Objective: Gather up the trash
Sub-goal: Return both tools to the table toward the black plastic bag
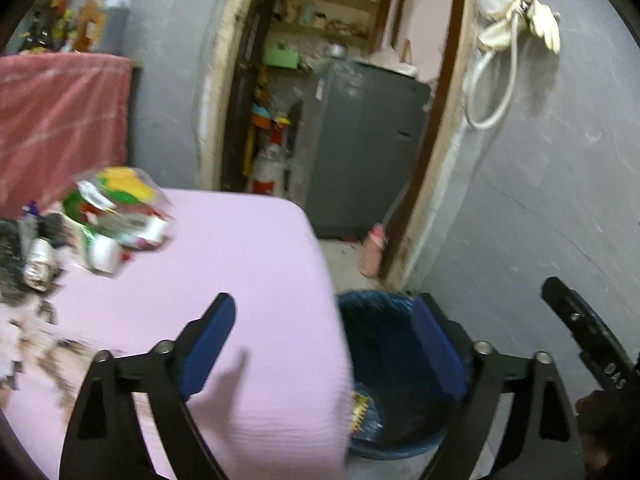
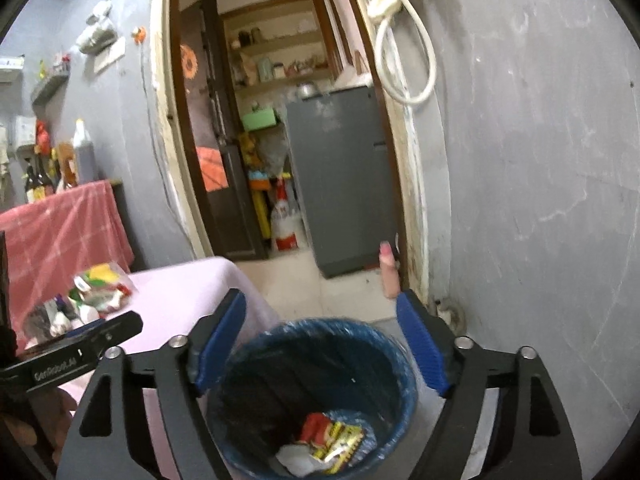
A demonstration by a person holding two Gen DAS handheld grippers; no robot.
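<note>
Below right gripper (image 2: 322, 344), trash bin (image 2: 320, 392)

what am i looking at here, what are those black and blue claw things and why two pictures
Each claw is a hand-held two-finger gripper with a fisheye camera looking along its fingers; a person holds one in each hand. One picture comes from the left gripper, over the edge of the pink-covered table. The other comes from the right gripper, above the blue round bin with a plastic liner. Both grippers are open and hold nothing. A pile of colourful crumpled wrappers lies on the table. Some red and yellow wrappers are already in the bin.
</note>
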